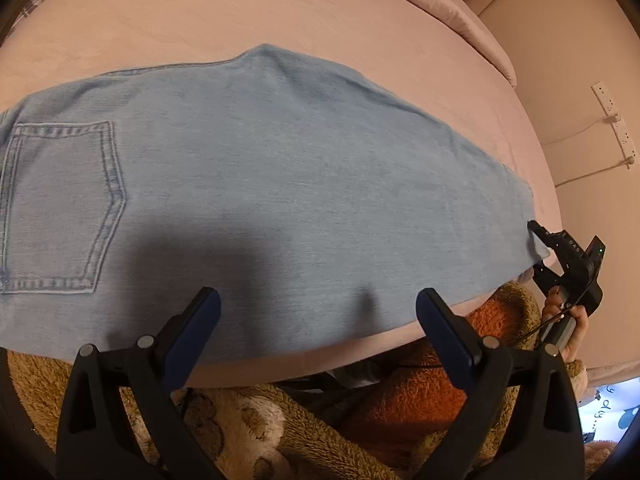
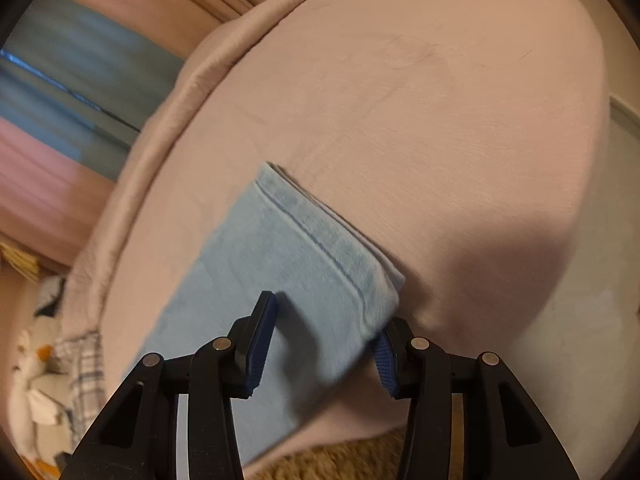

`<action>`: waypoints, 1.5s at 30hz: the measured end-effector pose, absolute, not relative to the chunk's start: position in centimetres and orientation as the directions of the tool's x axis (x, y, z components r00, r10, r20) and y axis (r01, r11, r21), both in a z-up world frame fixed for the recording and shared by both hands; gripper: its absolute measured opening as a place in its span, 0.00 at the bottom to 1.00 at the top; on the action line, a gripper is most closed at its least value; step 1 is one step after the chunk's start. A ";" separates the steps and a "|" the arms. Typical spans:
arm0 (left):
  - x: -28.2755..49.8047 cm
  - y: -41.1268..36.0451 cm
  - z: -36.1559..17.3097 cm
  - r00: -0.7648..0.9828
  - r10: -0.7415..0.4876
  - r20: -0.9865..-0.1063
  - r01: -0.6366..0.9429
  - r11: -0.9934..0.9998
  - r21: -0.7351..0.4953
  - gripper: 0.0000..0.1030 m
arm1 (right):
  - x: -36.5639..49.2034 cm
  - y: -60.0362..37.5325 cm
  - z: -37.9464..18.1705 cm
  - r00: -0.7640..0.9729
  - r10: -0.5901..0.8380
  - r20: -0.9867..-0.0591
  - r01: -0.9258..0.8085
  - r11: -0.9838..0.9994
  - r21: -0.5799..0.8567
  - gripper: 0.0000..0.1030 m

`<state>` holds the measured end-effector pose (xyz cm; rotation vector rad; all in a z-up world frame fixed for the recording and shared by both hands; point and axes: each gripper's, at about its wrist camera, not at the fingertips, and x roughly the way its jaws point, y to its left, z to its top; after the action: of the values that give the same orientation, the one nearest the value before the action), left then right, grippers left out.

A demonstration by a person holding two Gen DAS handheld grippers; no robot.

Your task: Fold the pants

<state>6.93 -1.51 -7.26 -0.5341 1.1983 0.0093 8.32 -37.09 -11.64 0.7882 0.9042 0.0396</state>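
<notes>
Left wrist view: jeans [image 1: 280,184], light blue, lie flat on a pink bed [image 1: 240,12], spanning the frame from the left edge to the right. Back pocket [image 1: 60,208] faces up at the left. The near edge of the denim runs along the bed's front edge at the bottom.

Left gripper [image 1: 318,312]: jaws wide apart, over the near edge of the jeans at lower centre; nothing between the pads, no contact seen.

Right gripper [image 1: 538,254] shows at the right edge of this view, at the cuff end of the jeans, with a hand [image 1: 568,320] on its handle.

Right wrist view: the cuff end of the jeans [image 2: 280,264] lies in the centre on the bed [image 2: 400,100], hem [image 2: 320,236] running diagonally from upper left to lower right. Right gripper [image 2: 324,340]: jaws partly apart, straddling the cuff corner. The right pad [image 2: 386,356] lies at the fabric's edge, the left pad [image 2: 262,336] above the denim. Not clamped. Frame is blurred, so I cannot tell if the pads touch.

Brown fleece [image 1: 248,420] shows below the bed edge.
</notes>
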 end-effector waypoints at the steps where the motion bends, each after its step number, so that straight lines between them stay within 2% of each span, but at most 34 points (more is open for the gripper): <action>1: 6.7 -1.3 -7.2 0.380 -0.265 -0.886 -0.288 0.876 -0.386 0.96 | 8.7 -37.1 -11.8 0.644 0.362 -0.674 0.279 0.708 0.648 0.45; 4: 6.4 -1.1 -7.1 0.387 -0.255 -0.886 -0.297 0.875 -0.382 0.96 | 9.6 -36.9 -12.0 0.651 0.392 -0.650 0.262 0.687 0.677 0.35; 6: 6.2 -0.8 -7.0 0.392 -0.250 -0.885 -0.304 0.873 -0.381 0.96 | 10.2 -36.7 -12.1 0.649 0.406 -0.644 0.252 0.683 0.685 0.22; 9: 5.7 -0.3 -6.6 0.407 -0.237 -0.882 -0.316 0.870 -0.379 0.96 | 10.2 -36.4 -11.6 0.647 0.397 -0.651 0.267 0.682 0.681 0.18; 15: 4.6 1.3 -6.1 0.436 -0.194 -0.879 -0.362 0.856 -0.369 0.96 | 9.8 -35.0 -8.1 0.696 0.370 -0.615 0.210 0.715 0.667 0.17; 22: 3.2 3.3 -5.8 0.470 -0.175 -0.865 -0.400 0.832 -0.385 0.96 | 9.6 -28.5 0.0 0.760 0.362 -0.540 0.004 0.828 0.560 0.16; 28: 2.0 4.6 -5.1 0.503 -0.157 -0.850 -0.416 0.818 -0.397 0.96 | 9.6 -22.7 3.3 0.745 0.446 -0.495 -0.173 0.847 0.504 0.16; 37: 0.5 6.3 -5.0 0.516 -0.135 -0.846 -0.453 0.794 -0.404 0.96 | 9.0 -14.3 2.9 0.594 0.612 -0.522 -0.397 0.787 0.472 0.16; 45: -0.4 6.8 -4.9 0.521 -0.136 -0.843 -0.459 0.788 -0.411 0.96 | 8.7 -7.1 -2.4 0.394 0.636 -0.664 -0.471 0.760 0.449 0.16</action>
<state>-0.35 6.80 -4.90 -0.6623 1.0228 0.2118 8.71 -7.06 -2.40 0.2003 0.9294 0.7078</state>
